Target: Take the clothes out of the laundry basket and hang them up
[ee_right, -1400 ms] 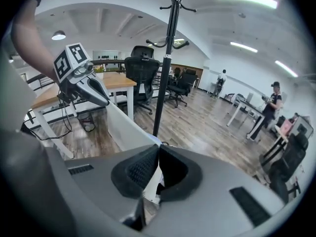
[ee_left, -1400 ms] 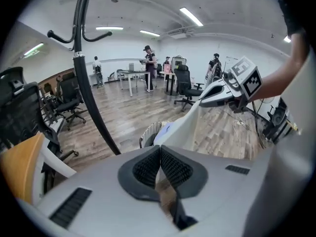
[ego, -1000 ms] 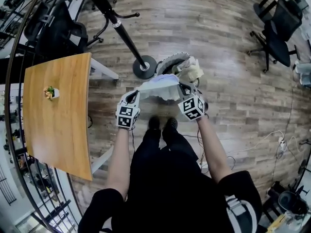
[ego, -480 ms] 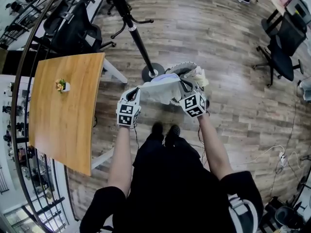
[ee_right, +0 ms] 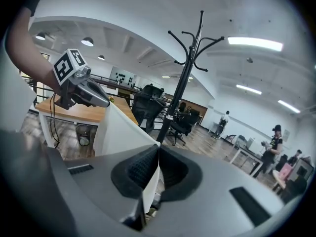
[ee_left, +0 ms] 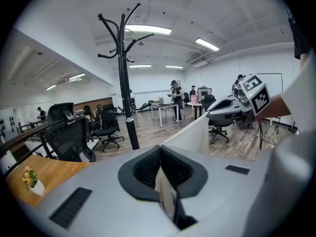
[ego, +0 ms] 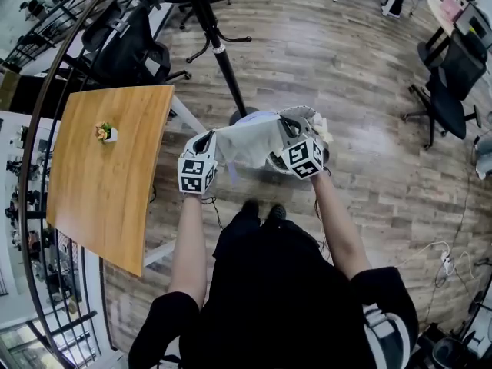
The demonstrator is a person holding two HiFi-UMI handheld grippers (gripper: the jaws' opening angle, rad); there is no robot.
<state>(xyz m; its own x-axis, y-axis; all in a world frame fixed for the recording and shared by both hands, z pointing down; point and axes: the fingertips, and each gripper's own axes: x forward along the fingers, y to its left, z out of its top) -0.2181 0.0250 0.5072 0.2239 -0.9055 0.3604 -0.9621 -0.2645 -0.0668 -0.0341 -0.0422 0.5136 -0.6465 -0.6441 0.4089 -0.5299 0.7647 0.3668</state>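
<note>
A white garment [ego: 250, 141] hangs stretched between my two grippers, above the laundry basket [ego: 301, 114]. My left gripper [ego: 209, 141] is shut on its left edge, and the cloth [ee_left: 197, 135] runs from the closed jaws toward the other gripper [ee_left: 242, 102]. My right gripper [ego: 285, 127] is shut on the right edge; the fabric [ee_right: 118, 130] is pinched between its pads. The basket is half hidden behind the garment, with more pale clothes [ego: 317, 125] showing in it. The black coat stand [ego: 221, 56] rises just beyond the garment, its base [ego: 238, 116] beside the basket.
A wooden table [ego: 108, 183] with a small potted plant [ego: 108, 133] stands to my left. Black office chairs sit at the far left [ego: 131, 48] and far right [ego: 446, 75]. Cables lie on the wooden floor at the right [ego: 430, 248]. People stand by desks far off [ee_left: 175, 90].
Both grippers have risen together, and the white garment has come up higher over the basket, still stretched between them.
</note>
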